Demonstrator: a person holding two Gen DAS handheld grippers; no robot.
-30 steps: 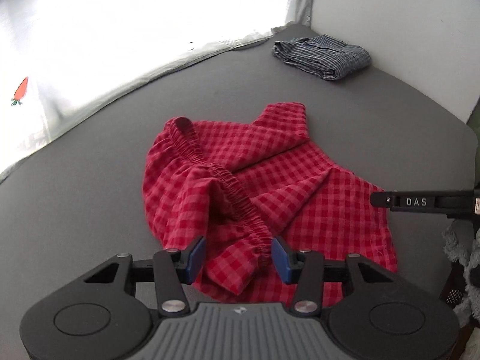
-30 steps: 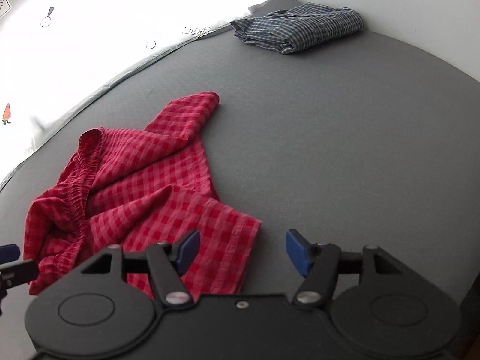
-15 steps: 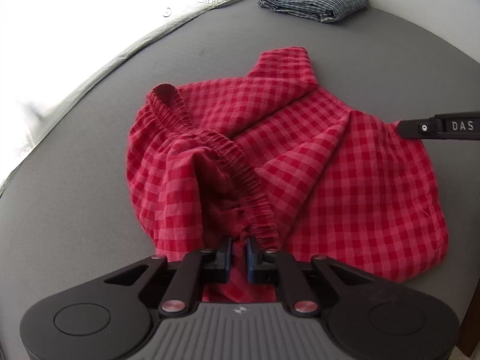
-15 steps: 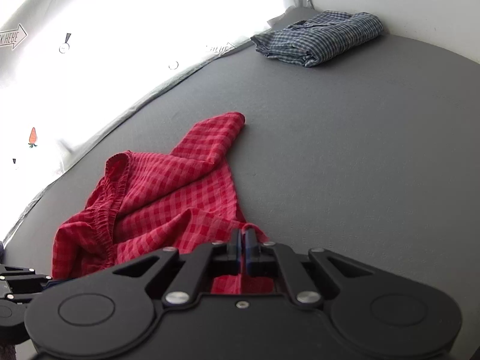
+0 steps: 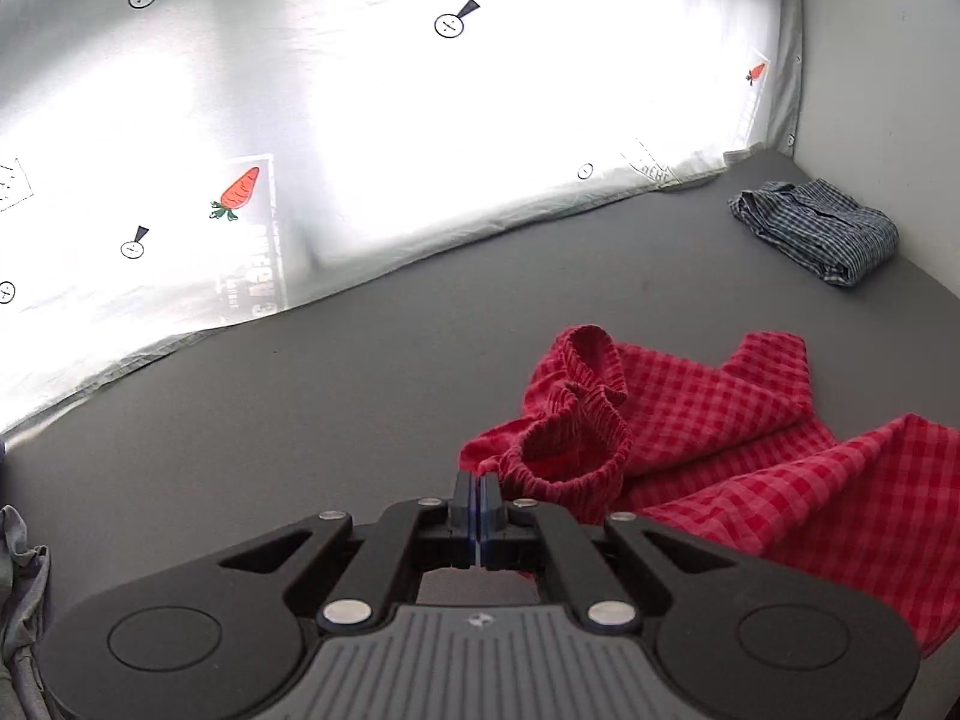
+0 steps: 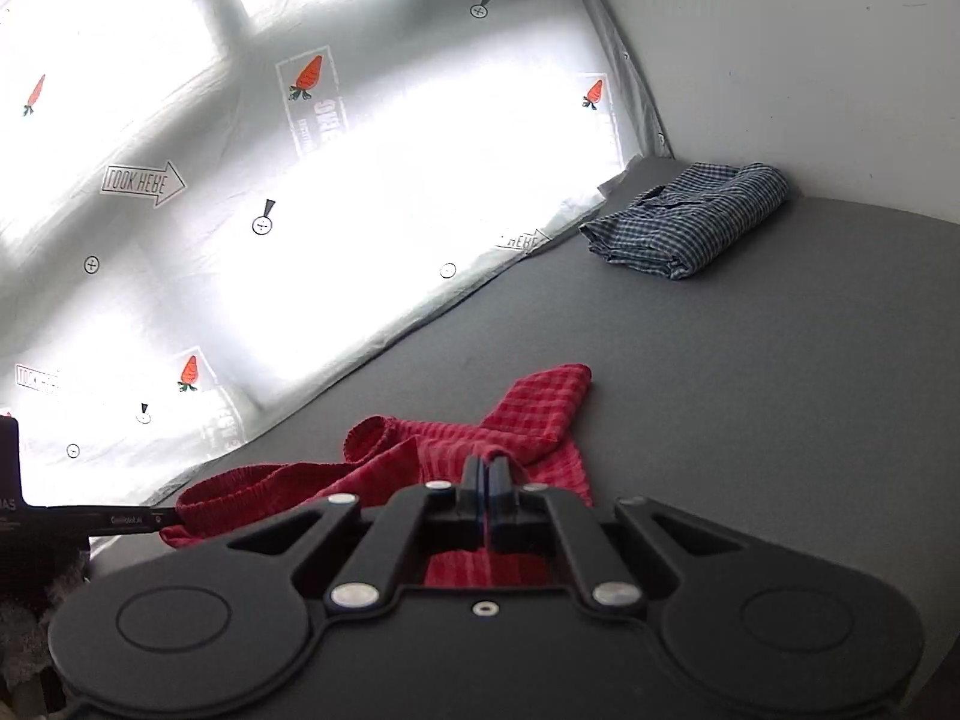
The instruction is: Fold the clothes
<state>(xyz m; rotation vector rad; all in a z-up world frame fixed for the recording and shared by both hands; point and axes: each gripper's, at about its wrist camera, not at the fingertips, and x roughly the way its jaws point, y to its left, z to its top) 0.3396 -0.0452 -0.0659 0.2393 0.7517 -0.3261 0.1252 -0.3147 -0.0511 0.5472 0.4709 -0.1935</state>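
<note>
Red checked shorts (image 5: 720, 444) with an elastic waistband lie crumpled on the grey table (image 5: 300, 408). My left gripper (image 5: 478, 489) is shut on the waistband end and holds it raised. In the right wrist view the shorts (image 6: 528, 420) stretch leftward, and my right gripper (image 6: 485, 477) is shut on their hem edge, also lifted. The left gripper's finger (image 6: 114, 519) shows at the left edge of that view, pinching the waistband.
A folded blue checked shirt (image 5: 819, 228) lies at the table's far right corner, also in the right wrist view (image 6: 690, 219). A bright white curtain (image 5: 360, 120) with carrot prints hangs behind the table. A white wall (image 6: 810, 60) stands on the right. Grey cloth (image 5: 18, 576) hangs at the left.
Both grippers closed on the shorts, the left on the waistband and the right on the hem, and have lifted and tilted up. The shorts are pulled off the table at both ends.
</note>
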